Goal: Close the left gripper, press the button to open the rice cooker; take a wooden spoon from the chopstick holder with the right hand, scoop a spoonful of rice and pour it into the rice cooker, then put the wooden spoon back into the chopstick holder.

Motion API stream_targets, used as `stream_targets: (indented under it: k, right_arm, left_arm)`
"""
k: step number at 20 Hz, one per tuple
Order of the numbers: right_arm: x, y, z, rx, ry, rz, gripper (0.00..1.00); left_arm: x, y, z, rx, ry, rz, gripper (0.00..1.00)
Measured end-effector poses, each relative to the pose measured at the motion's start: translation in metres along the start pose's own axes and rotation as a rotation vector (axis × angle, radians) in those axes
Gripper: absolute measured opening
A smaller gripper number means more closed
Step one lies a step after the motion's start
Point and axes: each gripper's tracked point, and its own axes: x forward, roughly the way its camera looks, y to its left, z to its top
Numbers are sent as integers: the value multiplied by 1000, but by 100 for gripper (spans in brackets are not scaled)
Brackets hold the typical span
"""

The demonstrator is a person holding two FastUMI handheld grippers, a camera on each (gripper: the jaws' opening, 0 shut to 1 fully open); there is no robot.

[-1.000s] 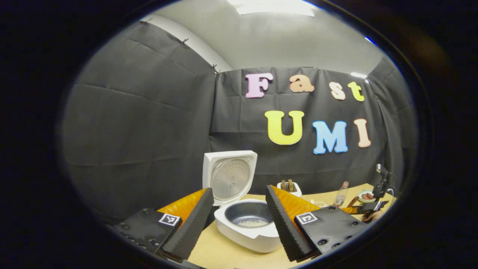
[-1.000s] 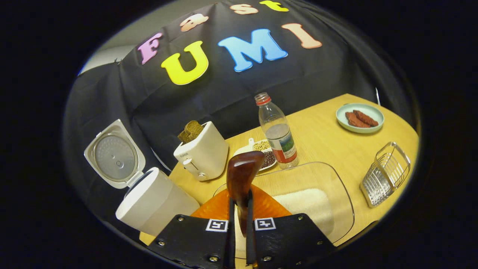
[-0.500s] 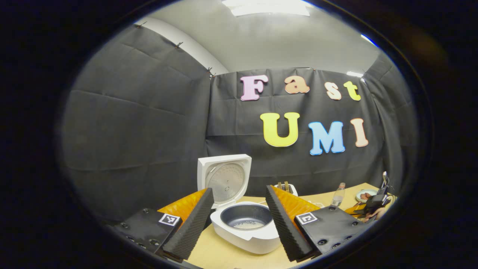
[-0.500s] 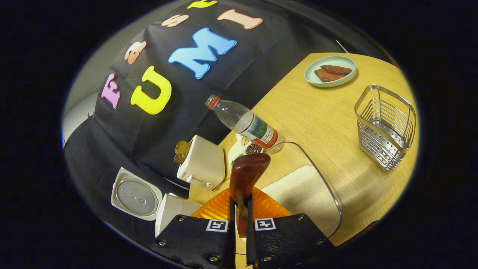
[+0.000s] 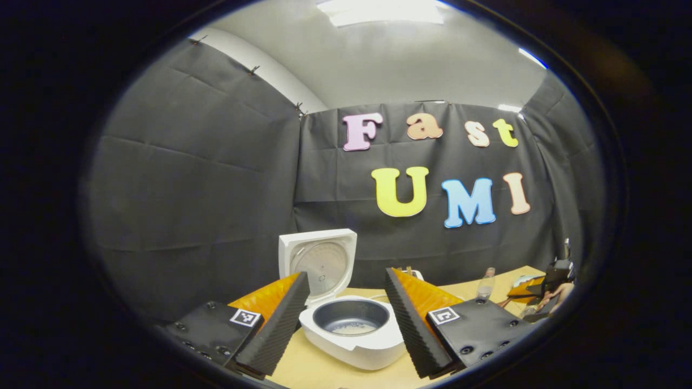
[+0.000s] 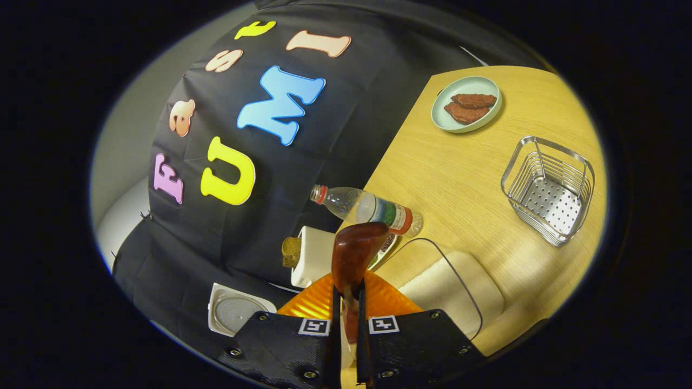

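Spoon in hand, holder waiting

The wooden spoon [image 6: 354,254], stiff, light and glossy enough to slip, is pinched at its handle by the right gripper [image 6: 348,324], bowl forward above the rice tray [image 6: 459,281]; the chopstick holder [image 6: 549,189] stands far right. The left gripper [image 5: 346,319] hangs spread apart before the opened rice cooker [image 5: 346,324].

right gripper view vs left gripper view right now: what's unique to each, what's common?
Right gripper view alone: the right gripper shut on the wooden spoon, the clear tray of rice, the empty wire chopstick holder, the plate with brown pieces.

Left gripper view alone: the left gripper open, and the cooker's inner pot with a little rice.

Both: the open rice cooker lid, the bottle, the table.
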Motion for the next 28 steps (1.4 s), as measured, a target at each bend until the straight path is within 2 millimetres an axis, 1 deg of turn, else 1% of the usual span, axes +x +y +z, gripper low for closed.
stream_targets:
  k: [1,4,6,7,11,13,14,15,18,20,21,22,24,25,28]
  right_arm:
    - [-1,12,-2,5,10,19,12]
    - [0,48,-7,-4,24,76,11]
    - [3,72,-16,-32,35,109,11]
    - [6,85,-22,-44,40,126,11]
    - [17,131,-48,-77,77,192,11]
    - [25,150,-64,-100,93,215,11]
    - [30,158,-72,-111,102,226,11]
    - [38,166,-81,-123,112,234,11]
    - [57,186,-110,-154,146,256,11]
    - [64,195,-130,-177,168,264,11]
    - [68,201,-139,-190,178,268,11]
    - [74,205,-148,-200,187,269,11]
    - [83,212,-165,-220,202,275,11]
    - [85,215,-174,-232,211,276,11]
    - [98,223,-201,-299,233,271,11]
  left_arm:
    - [0,1,-1,-7,-1,0,96]
    - [1,10,-4,-25,2,10,97]
    - [0,18,-7,-38,2,23,96]
    - [-2,24,-9,-41,2,33,99]
    - [-5,48,-17,-50,11,71,99]
    - [-10,63,-23,-57,18,98,99]
    - [-11,70,-24,-61,22,111,97]
    - [-14,77,-27,-62,24,122,97]
    - [-20,98,-33,-54,37,163,97]
    - [-27,112,-37,-58,42,188,97]
    - [-30,118,-39,-58,45,202,99]
    - [-32,124,-41,-59,49,213,97]
    - [-39,135,-44,-59,56,238,97]
    - [-44,141,-45,-59,58,251,99]
    - [-54,156,-49,-60,68,290,99]
